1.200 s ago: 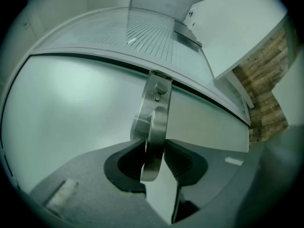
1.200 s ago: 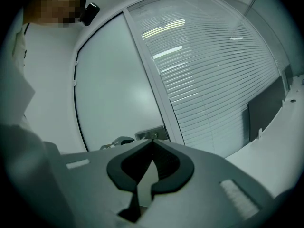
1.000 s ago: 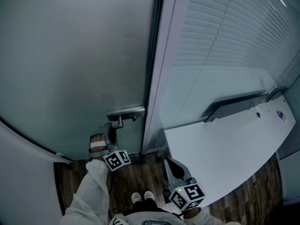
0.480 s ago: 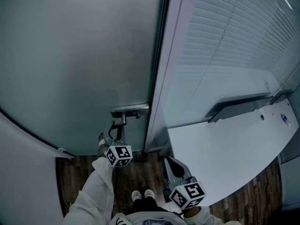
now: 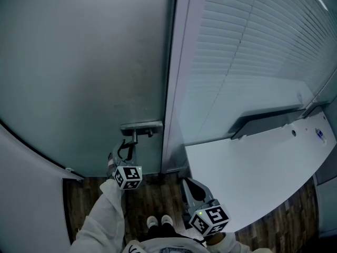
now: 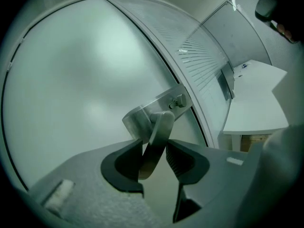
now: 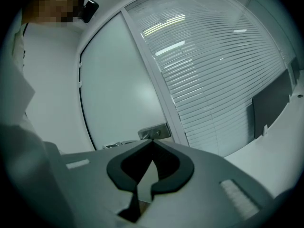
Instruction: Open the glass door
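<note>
The frosted glass door (image 5: 79,62) fills the space straight ahead of the left gripper (image 5: 122,152) and stands closed against its frame. A glazed wall with slatted blinds (image 5: 253,46) rises ahead of the right gripper (image 5: 188,184) and off to its right. A white desk (image 5: 253,167) runs along just to that gripper's right. Dark wooden floor (image 5: 152,199) lies beneath both grippers. The right gripper hangs low and well back from the door, its jaws brought together tip to tip with nothing between them. The left gripper is up at the door's metal lock plate (image 6: 142,115), its jaws apart around the door handle (image 6: 159,127). The lever slants down between the jaws. A sliver of gap shows beside the right-hand pad, while the other pad seems to touch the lever, though the angle leaves that unsure.
</note>
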The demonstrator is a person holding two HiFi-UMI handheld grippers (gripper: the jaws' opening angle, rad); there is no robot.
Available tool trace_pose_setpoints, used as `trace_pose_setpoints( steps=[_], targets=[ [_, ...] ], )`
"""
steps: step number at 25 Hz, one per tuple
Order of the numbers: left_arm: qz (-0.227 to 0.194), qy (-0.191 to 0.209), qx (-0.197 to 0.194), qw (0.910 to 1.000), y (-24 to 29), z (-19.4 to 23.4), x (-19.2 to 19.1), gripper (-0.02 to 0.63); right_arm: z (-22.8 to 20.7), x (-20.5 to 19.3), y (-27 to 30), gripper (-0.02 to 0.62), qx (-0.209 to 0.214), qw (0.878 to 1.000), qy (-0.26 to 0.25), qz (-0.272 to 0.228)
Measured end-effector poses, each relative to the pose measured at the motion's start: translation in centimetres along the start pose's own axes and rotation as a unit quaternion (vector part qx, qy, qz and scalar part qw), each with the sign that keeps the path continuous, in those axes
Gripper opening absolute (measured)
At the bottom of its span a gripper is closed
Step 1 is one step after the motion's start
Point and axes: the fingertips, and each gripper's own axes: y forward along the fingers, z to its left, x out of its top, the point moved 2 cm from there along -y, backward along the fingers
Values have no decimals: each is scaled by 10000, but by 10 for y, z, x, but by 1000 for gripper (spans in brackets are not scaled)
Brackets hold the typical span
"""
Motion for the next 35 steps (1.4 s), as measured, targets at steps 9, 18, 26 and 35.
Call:
trace_pose_setpoints(
  steps=[9, 18, 26, 35],
  targets=[
    [60, 103, -73, 9999, -21, -2, 5, 152, -7, 11, -12, 3, 177, 9998, 17, -40],
    [16, 211, -148, 9997, -39, -14, -3, 153, -8, 10, -11, 5, 277, 9995, -37, -129],
    [-50, 1298, -197, 9913, -58, -19, -3, 160, 18, -5, -17, 3, 244, 9996, -8, -165],
    [-80, 2093, -206, 9776, -96, -14, 9, 162, 52, -1, -47, 5, 65, 9995, 40, -307]
  ],
)
